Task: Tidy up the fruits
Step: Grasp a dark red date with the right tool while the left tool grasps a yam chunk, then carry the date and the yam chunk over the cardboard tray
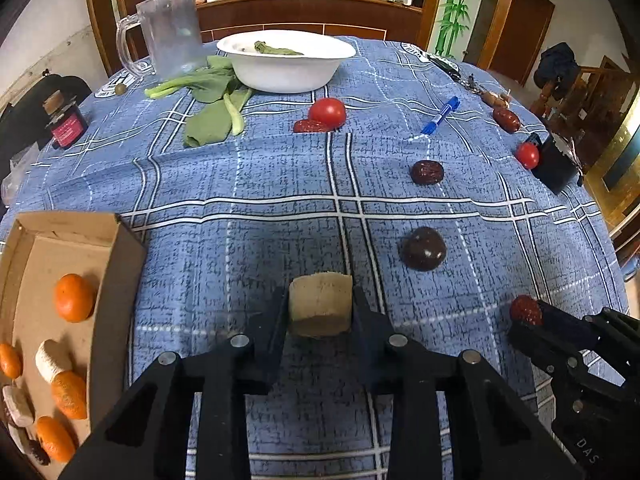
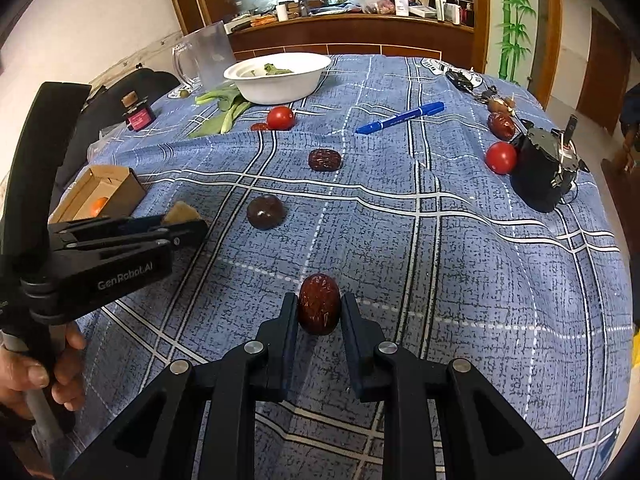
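- Left gripper (image 1: 320, 304): clenched on a tan cut chunk (image 1: 321, 304), both pads pressing its sides, low over the blue checked tablecloth (image 1: 248, 184).
- Right gripper (image 2: 319, 306): clenched on a red date (image 2: 319, 303), held close to the cloth at 6 o'clock in the right wrist view.
- Risk: chunk looks soft and crumbly, so could break or slip out on the way to the cardboard box (image 1: 116, 280), at 8 o'clock from the left gripper.
- Risk: date is rounded and glossy, gripped only near the fingertips; could squirt out and roll across the cloth.
- Risk: both grippers near each other, so could collide if moved to the box together.
- Cardboard box: holds several oranges (image 1: 74, 297), a white cut piece (image 1: 52, 360) and some darker items, too cut off to name.
- White bowl (image 1: 286, 60) at 12 o'clock: one green leaf inside, more greens (image 1: 212, 116) lying beside it.
- Clear plastic mug (image 1: 170, 28) at 11 o'clock: looks empty.
- Loose on the cloth: a dark round fruit (image 1: 423, 249), another date (image 1: 427, 172), two tomatoes (image 1: 327, 112).
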`<state>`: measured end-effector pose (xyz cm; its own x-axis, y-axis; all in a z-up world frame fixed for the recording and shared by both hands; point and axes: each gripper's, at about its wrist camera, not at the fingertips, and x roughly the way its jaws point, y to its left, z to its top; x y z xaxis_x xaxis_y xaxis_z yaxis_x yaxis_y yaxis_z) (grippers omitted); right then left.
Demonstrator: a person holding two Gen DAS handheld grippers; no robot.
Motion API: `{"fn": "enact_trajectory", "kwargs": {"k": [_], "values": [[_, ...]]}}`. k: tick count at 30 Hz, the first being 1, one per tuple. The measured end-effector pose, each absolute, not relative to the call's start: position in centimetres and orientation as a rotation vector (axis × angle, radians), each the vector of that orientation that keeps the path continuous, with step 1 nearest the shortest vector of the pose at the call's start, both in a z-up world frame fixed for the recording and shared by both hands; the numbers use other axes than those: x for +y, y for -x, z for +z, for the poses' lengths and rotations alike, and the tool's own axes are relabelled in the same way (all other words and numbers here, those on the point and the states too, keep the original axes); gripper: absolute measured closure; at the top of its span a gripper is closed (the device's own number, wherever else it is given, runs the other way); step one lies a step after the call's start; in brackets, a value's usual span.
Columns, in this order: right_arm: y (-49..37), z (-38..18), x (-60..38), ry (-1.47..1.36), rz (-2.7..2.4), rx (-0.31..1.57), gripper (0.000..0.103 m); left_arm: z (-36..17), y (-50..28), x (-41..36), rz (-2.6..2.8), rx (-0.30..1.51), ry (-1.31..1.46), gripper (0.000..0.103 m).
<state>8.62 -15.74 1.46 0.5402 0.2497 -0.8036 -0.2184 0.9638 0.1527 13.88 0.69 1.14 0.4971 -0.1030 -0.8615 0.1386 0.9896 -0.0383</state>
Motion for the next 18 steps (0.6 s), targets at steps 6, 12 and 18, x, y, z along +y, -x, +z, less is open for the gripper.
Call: {"fn": "enact_trajectory", "kwargs": {"k": [6,12,18], "values": [[-7.3,2.1,-15.2,-0.025,0.265,0.953,0.080,2.2,-11.0,1.6,-0.142,1.034,-0.021,0.074],[-5.3,2.3,-14.5,-0.014,0.257,0.960,0.080,4.0,-7.0,3.1,-0.140,1.010,0.011,0.074],[-3.5,2.5,-13.6,-0.021,0.246,0.965,0.080,5.9,-3.9,5.1,-0.140,0.978,0.028,0.074]]}}
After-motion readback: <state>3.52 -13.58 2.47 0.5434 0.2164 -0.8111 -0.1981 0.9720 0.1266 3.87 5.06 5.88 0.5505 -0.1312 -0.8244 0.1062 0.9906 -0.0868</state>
